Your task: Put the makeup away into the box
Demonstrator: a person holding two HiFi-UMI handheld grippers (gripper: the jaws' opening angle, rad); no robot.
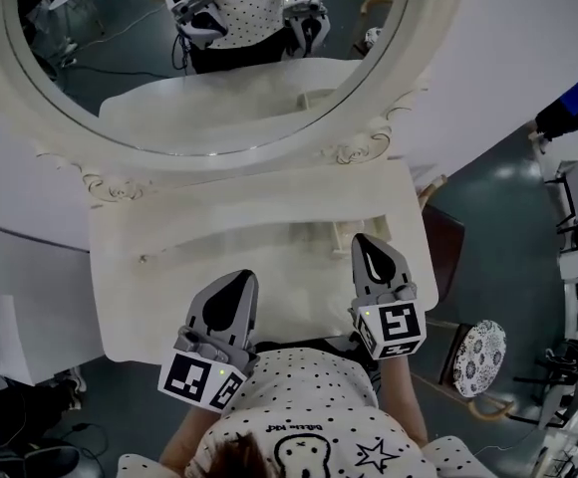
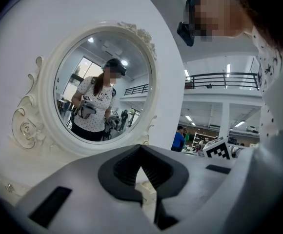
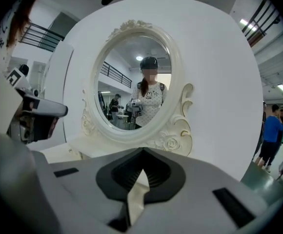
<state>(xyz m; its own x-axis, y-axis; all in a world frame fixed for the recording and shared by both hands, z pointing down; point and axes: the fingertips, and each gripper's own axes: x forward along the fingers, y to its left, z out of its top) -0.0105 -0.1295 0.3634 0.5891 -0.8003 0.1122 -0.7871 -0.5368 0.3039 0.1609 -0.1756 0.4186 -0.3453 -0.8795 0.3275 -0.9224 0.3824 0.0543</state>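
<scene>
Both grippers hover over the front edge of a white vanity table (image 1: 169, 267), pointing toward its round mirror (image 1: 209, 58). My left gripper (image 1: 242, 281) is shut with nothing in it; in the left gripper view its jaws (image 2: 141, 152) meet at the tips. My right gripper (image 1: 370, 242) is also shut and empty, held slightly farther forward, and the right gripper view shows its tips (image 3: 142, 155) pressed together. A small pale box-like thing (image 1: 321, 234) sits on the tabletop ahead of the right gripper, and its shape is hard to make out. I cannot pick out any makeup.
The mirror's carved white frame (image 3: 173, 140) rises behind the tabletop, backed by a white panel. To the right of the table stand a brown chair (image 1: 450, 257) and a round patterned stool (image 1: 478, 357). A person in blue (image 3: 271, 130) stands far off.
</scene>
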